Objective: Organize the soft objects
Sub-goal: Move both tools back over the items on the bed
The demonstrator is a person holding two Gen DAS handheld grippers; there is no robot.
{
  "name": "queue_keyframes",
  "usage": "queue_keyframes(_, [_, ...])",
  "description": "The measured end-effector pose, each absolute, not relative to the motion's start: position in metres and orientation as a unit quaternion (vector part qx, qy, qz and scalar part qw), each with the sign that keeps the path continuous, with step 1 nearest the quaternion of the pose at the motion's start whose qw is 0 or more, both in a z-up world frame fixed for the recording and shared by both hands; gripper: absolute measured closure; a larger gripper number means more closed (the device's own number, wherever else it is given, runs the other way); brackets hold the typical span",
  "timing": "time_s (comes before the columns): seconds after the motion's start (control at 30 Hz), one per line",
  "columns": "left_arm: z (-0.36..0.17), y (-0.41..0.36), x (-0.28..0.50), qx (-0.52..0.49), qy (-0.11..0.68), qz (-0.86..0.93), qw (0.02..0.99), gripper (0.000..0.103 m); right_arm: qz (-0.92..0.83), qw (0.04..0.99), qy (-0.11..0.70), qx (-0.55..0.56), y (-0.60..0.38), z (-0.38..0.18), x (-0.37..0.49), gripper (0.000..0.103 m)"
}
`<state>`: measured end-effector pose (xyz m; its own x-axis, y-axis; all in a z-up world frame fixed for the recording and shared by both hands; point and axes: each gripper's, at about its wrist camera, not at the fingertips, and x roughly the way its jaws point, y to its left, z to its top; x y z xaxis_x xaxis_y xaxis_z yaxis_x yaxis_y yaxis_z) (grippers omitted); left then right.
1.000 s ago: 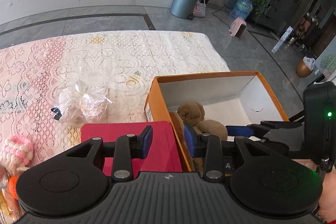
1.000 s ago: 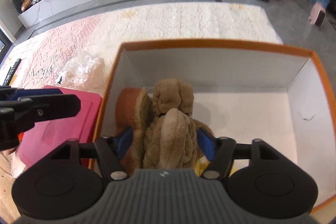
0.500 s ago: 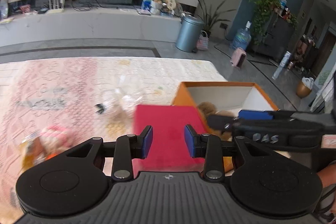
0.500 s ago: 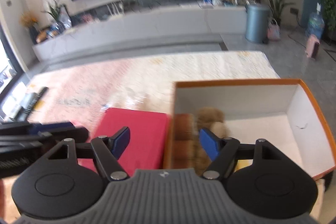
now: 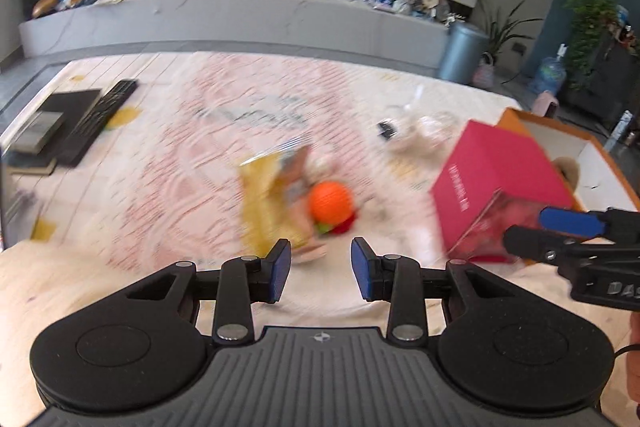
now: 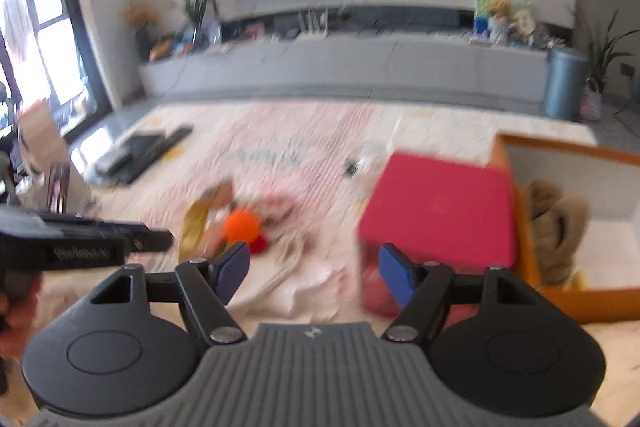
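A heap of soft things lies blurred on the lace cloth: an orange ball (image 5: 330, 203) (image 6: 240, 225) against a yellow bag (image 5: 262, 195). My left gripper (image 5: 320, 259) hangs just short of the heap, open, with nothing between its blue pads. My right gripper (image 6: 313, 259) is beside it, its jaws closing on nothing, between the heap and a red box (image 6: 436, 211) (image 5: 496, 179). A brown plush toy (image 6: 556, 223) (image 5: 568, 167) lies in the orange box (image 6: 560, 147) on the right.
A clear plastic bag (image 5: 420, 127) lies beyond the red box. A black remote (image 5: 100, 119) and flat dark items sit at the cloth's far left. The table's near edge runs just under both grippers. A long grey counter stands across the floor behind.
Both grippers have swung left, away from the orange box and over to the heap with the orange ball. The right gripper has left the brown plush behind in the box.
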<state>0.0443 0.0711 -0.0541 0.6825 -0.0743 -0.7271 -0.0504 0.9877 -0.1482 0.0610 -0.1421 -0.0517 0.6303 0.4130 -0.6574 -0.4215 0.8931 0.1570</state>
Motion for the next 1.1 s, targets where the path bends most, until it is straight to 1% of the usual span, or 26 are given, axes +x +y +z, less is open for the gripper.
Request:
queue_keyframes(0.03, [-0.054, 0.074, 0.042, -0.074, 0.397, -0.005, 0.915, 0.062, 0.234, 0.899, 0.371, -0.006, -0.134, -0.058, 0.061, 0.037])
queue_keyframes(0.13, [-0.059, 0.079, 0.04, -0.058, 0.398, -0.008, 0.916, 0.06, 0.243, 0.888, 0.391, -0.022, -0.112, -0.072, 0.066, 0.042])
queue_keyframes(0.2, [-0.064, 0.081, 0.042, -0.047, 0.402, -0.018, 0.914, 0.056, 0.246, 0.886, 0.39, -0.039, -0.1, -0.078, 0.067, 0.045])
queue_keyframes(0.27, [-0.073, 0.083, 0.047, -0.04, 0.4, -0.02, 0.915, 0.049, 0.25, 0.886, 0.386, -0.051, -0.087, -0.083, 0.071, 0.049])
queue_keyframes(0.33, [-0.076, 0.084, 0.058, -0.04, 0.398, -0.019, 0.916, 0.046, 0.255, 0.885, 0.386, -0.06, -0.074, -0.085, 0.078, 0.053])
queue_keyframes(0.43, [-0.083, 0.089, 0.074, -0.053, 0.394, -0.023, 0.917, 0.045, 0.258, 0.886, 0.376, -0.079, -0.06, -0.085, 0.087, 0.061])
queue_keyframes(0.47, [-0.086, 0.092, 0.08, -0.062, 0.397, -0.019, 0.916, 0.045, 0.257, 0.887, 0.374, -0.086, -0.058, -0.086, 0.09, 0.062])
queue_keyframes(0.53, [-0.093, 0.101, 0.09, -0.098, 0.401, -0.019, 0.911, 0.045, 0.258, 0.885, 0.378, -0.084, -0.055, -0.09, 0.098, 0.062])
queue_keyframes(0.6, [-0.099, 0.104, 0.097, -0.116, 0.403, -0.012, 0.908, 0.042, 0.258, 0.884, 0.38, -0.086, -0.052, -0.092, 0.103, 0.062])
queue_keyframes(0.7, [-0.106, 0.101, 0.106, -0.115, 0.412, -0.005, 0.904, 0.039, 0.263, 0.885, 0.373, -0.091, -0.05, -0.093, 0.108, 0.062])
queue_keyframes(0.77, [-0.112, 0.097, 0.11, -0.112, 0.421, -0.001, 0.9, 0.035, 0.262, 0.883, 0.377, -0.098, -0.048, -0.098, 0.113, 0.062])
queue_keyframes(0.93, [-0.123, 0.093, 0.119, -0.094, 0.451, 0.02, 0.888, 0.034, 0.256, 0.876, 0.398, -0.093, -0.053, -0.112, 0.121, 0.062])
queue_keyframes(0.97, [-0.125, 0.092, 0.121, -0.092, 0.456, 0.023, 0.885, 0.033, 0.256, 0.875, 0.4, -0.093, -0.054, -0.115, 0.122, 0.062])
queue_keyframes(1.1, [-0.129, 0.092, 0.127, -0.092, 0.46, 0.037, 0.883, 0.031, 0.256, 0.874, 0.401, -0.095, -0.058, -0.118, 0.129, 0.062])
